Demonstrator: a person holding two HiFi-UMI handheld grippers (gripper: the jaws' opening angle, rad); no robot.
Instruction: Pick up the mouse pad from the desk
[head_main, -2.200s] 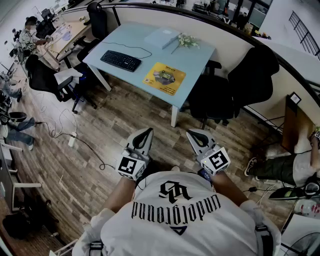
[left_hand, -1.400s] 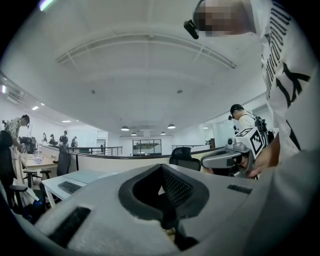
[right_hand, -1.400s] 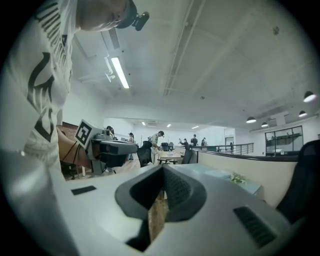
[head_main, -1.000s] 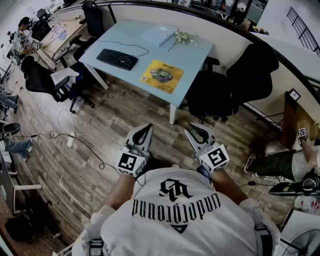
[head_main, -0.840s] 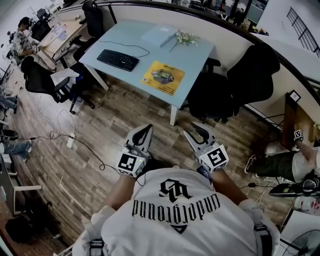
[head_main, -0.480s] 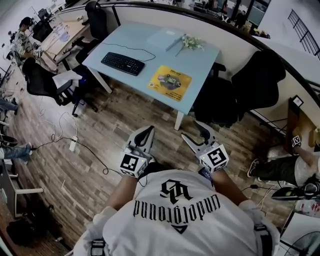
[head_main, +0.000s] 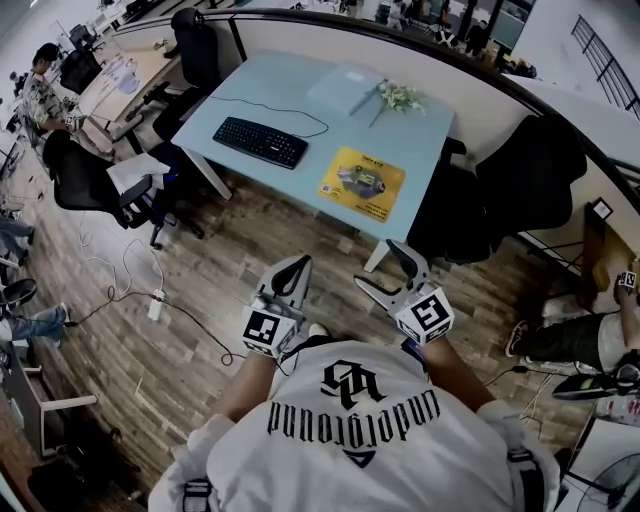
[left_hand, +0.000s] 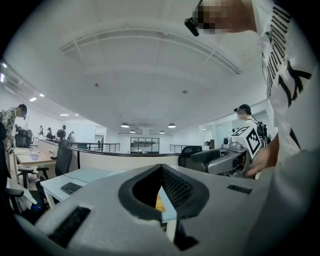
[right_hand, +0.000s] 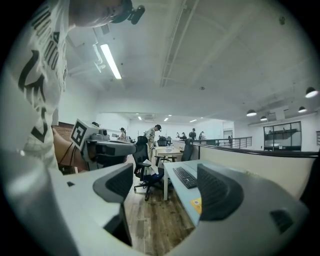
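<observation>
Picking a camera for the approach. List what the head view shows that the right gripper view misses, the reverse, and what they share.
Head view only: the flower bunch, the white power strip, the black chair at far right. Right gripper view only: the ceiling strip light, the balcony railing. Both: the light-blue desk, the black keyboard, the yellow mouse pad, the wood floor.
</observation>
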